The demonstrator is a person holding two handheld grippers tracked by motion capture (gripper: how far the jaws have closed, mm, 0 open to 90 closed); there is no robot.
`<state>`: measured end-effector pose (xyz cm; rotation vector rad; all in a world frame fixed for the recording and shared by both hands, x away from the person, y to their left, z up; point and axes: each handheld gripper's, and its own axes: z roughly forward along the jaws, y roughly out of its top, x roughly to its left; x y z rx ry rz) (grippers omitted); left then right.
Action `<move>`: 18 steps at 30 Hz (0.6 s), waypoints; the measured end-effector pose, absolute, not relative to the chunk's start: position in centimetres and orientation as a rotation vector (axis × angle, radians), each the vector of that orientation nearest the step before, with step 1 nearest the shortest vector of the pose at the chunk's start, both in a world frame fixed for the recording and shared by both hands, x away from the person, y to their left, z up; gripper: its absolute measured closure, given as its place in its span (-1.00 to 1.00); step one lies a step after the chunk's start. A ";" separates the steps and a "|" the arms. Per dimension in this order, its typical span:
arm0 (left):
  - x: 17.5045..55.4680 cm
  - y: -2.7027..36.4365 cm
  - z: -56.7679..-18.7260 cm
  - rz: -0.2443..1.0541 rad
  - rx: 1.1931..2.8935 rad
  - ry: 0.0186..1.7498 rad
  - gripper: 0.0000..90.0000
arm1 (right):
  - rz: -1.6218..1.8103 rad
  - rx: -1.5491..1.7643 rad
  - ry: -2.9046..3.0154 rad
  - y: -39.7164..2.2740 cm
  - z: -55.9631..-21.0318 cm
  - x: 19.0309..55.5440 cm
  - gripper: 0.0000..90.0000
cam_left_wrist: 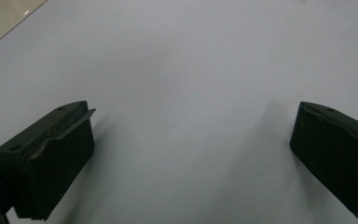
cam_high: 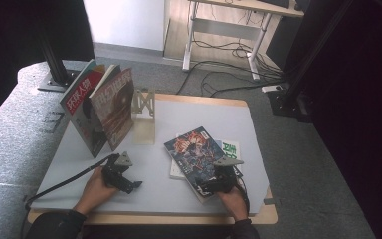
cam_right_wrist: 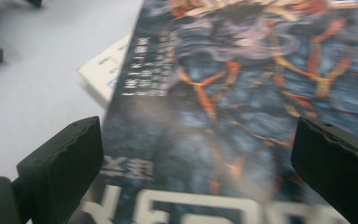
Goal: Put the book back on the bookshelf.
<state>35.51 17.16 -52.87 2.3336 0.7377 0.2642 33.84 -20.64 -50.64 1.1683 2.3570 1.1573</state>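
High view, from the left: two magazines (cam_high: 102, 109) stand leaning against a clear bookend (cam_high: 144, 117) at the back left of the grey table (cam_high: 189, 119), and that stand looks like where flat copies go. Nearer the person, the left gripper (cam_high: 129, 183) rests low over bare tabletop, well apart from any book; in the left gripper view its jaws stand wide apart with nothing but grey surface between them. Further right lies a small stack, a dark blue magazine (cam_high: 196, 154) on top of a white and green one (cam_high: 230, 149), near the table's front right. The right gripper (cam_high: 210, 187) sits at the near edge of that top magazine; the right gripper view shows its jaws spread wide above the cover (cam_right_wrist: 242, 93), gripping nothing. To do the pickup well, I judge the lower jaw should slide under the near edge of the top copy alone, so the one beneath stays flat, then close firmly near the spine before lifting; the free left claw could steady the lower magazine if it drags
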 end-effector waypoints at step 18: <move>35.5 17.2 -52.9 0.263 2.334 0.738 -1.00 | 1.032 1.108 2.370 -18.1 -51.0 33.5 -0.80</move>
